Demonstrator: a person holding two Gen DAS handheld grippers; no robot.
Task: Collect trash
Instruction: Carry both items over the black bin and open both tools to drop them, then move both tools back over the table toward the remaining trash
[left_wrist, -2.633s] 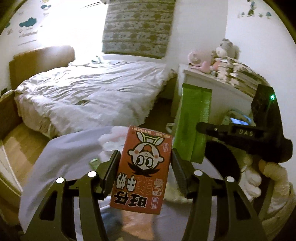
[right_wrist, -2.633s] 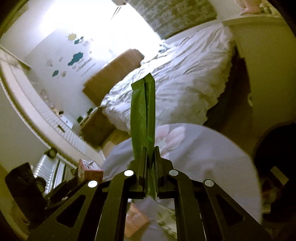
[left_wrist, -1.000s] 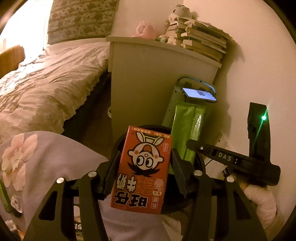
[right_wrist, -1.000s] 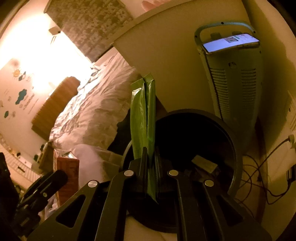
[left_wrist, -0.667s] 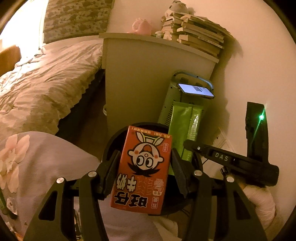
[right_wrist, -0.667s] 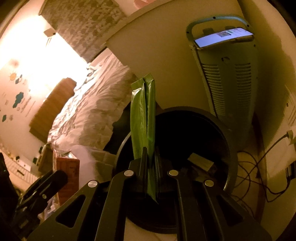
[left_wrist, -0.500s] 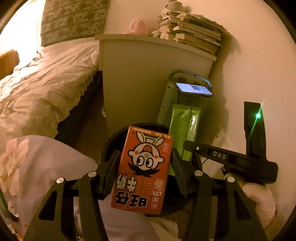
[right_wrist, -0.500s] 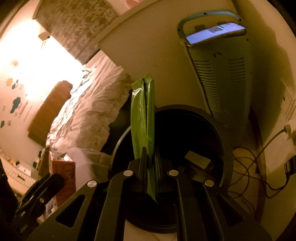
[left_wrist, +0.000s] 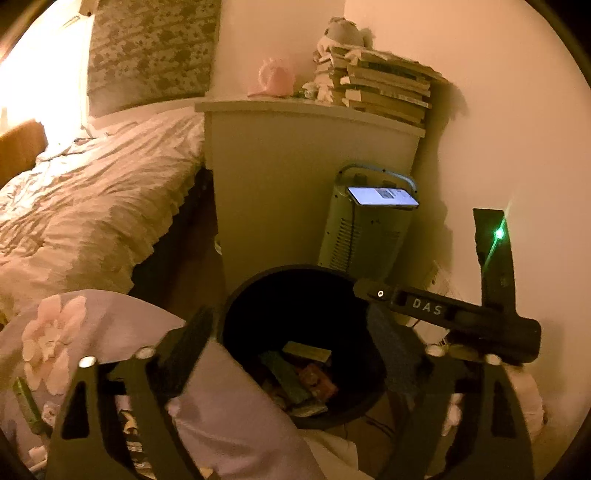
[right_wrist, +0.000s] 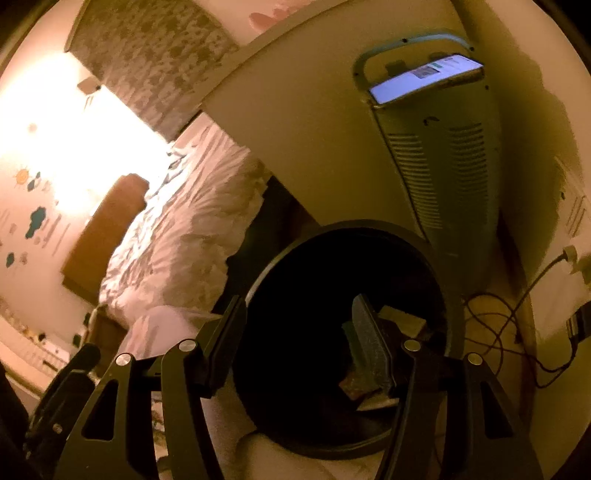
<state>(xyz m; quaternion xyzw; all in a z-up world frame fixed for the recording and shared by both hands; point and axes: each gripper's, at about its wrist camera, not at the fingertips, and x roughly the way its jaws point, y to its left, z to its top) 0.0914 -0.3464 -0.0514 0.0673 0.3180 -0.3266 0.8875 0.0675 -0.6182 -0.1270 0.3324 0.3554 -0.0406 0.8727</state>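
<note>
Over the black bin (left_wrist: 236, 314) by the wall, both grippers hung with nothing in them. The left gripper (left_wrist: 295, 354) had its jaws spread wide and still opening, and only the dark mouth of the bin showed between them. The right gripper (right_wrist: 299, 332) was opening its jaws too, and nothing sat between them either. Down at the bottom of the bin lay the trash (left_wrist: 299, 380): a green packet, a small reddish box and some flat card, all in a heap. So this part of the job looked done, because that trash was in the bin and not in a gripper. There may have been more to pick up. On the purple cloth with the pink flower (left_wrist: 51, 332), low on the left, lay a thin green thing (left_wrist: 26, 406) that could be trash, though it was too small to be sure. Both grippers pointed down at a slant into the bin, side by side, and in the left view the right one reached in over the far rim. Behind the bin stood a pale heater (left_wrist: 365, 236) with a lit phone (left_wrist: 384, 195) on top, next to a white cabinet (left_wrist: 295, 184) and the bed (left_wrist: 92, 192).
</note>
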